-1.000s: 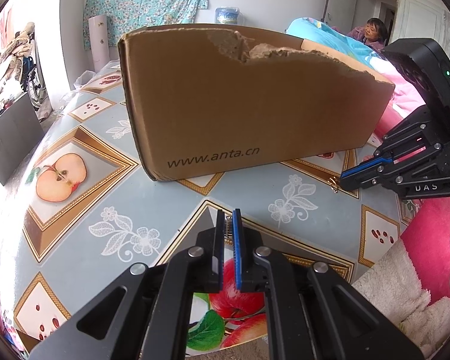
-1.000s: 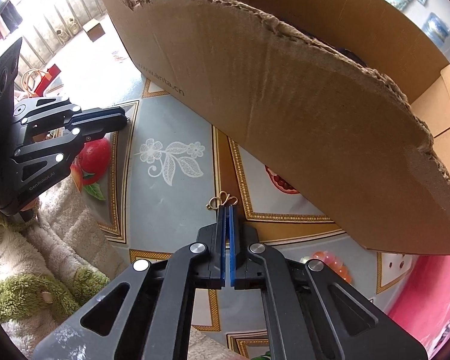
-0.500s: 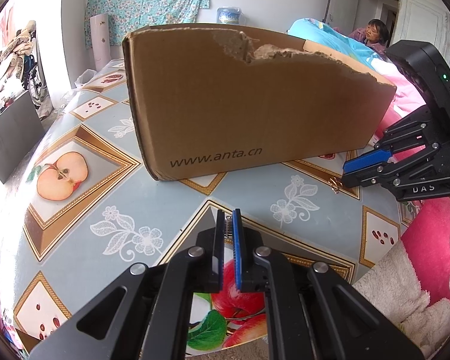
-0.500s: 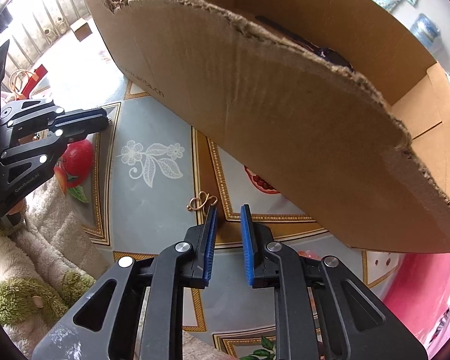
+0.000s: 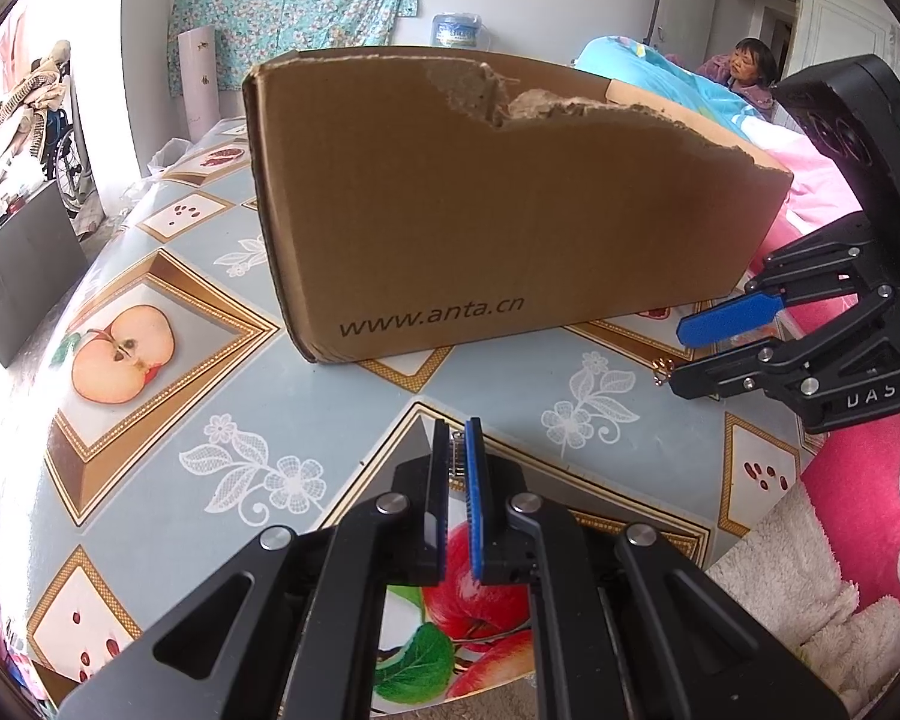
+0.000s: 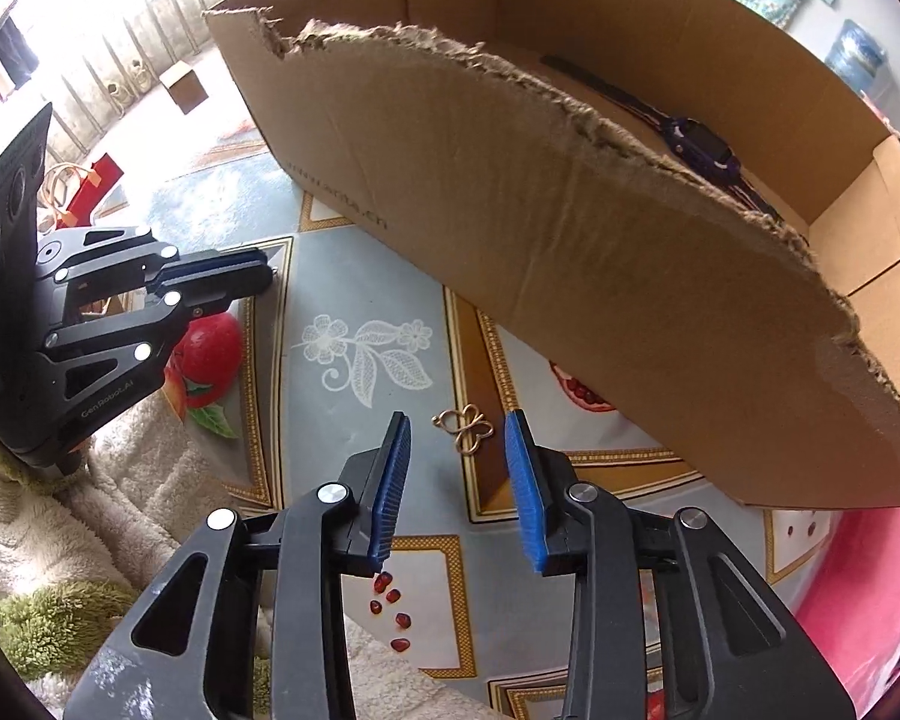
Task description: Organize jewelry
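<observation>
A small gold butterfly-shaped piece (image 6: 463, 431) lies on the patterned tablecloth (image 6: 354, 300), just in front of the torn cardboard box (image 6: 570, 270). My right gripper (image 6: 457, 419) points steeply down over it. Its jaws are opening, with the piece on the table between the blue fingertips and no pad touching it. In the left wrist view the right gripper (image 5: 680, 357) is at the right, beside the gold piece (image 5: 663, 367) and the box (image 5: 510, 210). My left gripper (image 5: 459, 438) is shut on a small grey metal piece. A purple watch (image 6: 702, 150) lies inside the box.
A fluffy white towel (image 5: 780, 570) and pink cloth (image 5: 858, 510) cover the near right table edge. The box wall stands close behind the gold piece. A person (image 5: 747, 69) sits far back right. A water jug (image 5: 456, 33) stands behind the box.
My right gripper's jaws have gone from shut to spread, and the gold piece now lies between the tips instead of beyond them. The left gripper has not moved.
</observation>
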{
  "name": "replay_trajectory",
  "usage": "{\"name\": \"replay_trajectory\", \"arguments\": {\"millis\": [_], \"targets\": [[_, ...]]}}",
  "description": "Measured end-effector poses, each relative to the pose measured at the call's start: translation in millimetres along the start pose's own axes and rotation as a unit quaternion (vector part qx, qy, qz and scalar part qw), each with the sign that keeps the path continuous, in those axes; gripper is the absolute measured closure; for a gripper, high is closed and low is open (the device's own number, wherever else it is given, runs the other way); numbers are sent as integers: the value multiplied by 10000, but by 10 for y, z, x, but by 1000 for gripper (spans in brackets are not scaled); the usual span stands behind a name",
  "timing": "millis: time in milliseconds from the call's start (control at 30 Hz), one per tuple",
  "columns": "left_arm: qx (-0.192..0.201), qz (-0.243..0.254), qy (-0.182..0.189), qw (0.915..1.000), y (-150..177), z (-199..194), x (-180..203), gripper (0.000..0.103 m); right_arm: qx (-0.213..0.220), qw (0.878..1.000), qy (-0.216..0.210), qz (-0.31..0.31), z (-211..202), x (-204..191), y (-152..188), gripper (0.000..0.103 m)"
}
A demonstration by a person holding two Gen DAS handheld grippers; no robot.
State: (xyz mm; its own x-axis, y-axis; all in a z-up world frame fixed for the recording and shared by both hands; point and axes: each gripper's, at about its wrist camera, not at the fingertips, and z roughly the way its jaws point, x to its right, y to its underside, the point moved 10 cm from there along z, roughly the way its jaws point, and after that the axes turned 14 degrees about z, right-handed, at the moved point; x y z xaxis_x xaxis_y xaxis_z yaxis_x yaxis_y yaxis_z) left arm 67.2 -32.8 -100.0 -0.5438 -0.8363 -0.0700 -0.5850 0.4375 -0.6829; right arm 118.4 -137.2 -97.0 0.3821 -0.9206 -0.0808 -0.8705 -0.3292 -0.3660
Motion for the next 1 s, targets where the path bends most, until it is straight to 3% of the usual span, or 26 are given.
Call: {"name": "replay_trajectory", "arguments": {"millis": [233, 433, 700, 767, 1000], "targets": [[-6, -10, 20, 10000, -6, 8, -6, 98, 1, 9998, 157, 145, 101, -73, -4, 71], [-17, -13, 27, 10000, -11, 16, -6, 98, -19, 9997, 197, 159, 81, -83, 2, 83], [-24, -12, 3, 10000, -7, 10, -12, 98, -21, 9997, 134, 220, 164, -109, -40, 86], [-26, -9, 12, 10000, -5, 2, -5, 98, -39, 9997, 103, 207, 66, 27, -82, 94], [-25, 18, -16, 10000, -9, 2, -7, 98, -44, 9996, 49, 265, -52, 50, -100, 94]]}}
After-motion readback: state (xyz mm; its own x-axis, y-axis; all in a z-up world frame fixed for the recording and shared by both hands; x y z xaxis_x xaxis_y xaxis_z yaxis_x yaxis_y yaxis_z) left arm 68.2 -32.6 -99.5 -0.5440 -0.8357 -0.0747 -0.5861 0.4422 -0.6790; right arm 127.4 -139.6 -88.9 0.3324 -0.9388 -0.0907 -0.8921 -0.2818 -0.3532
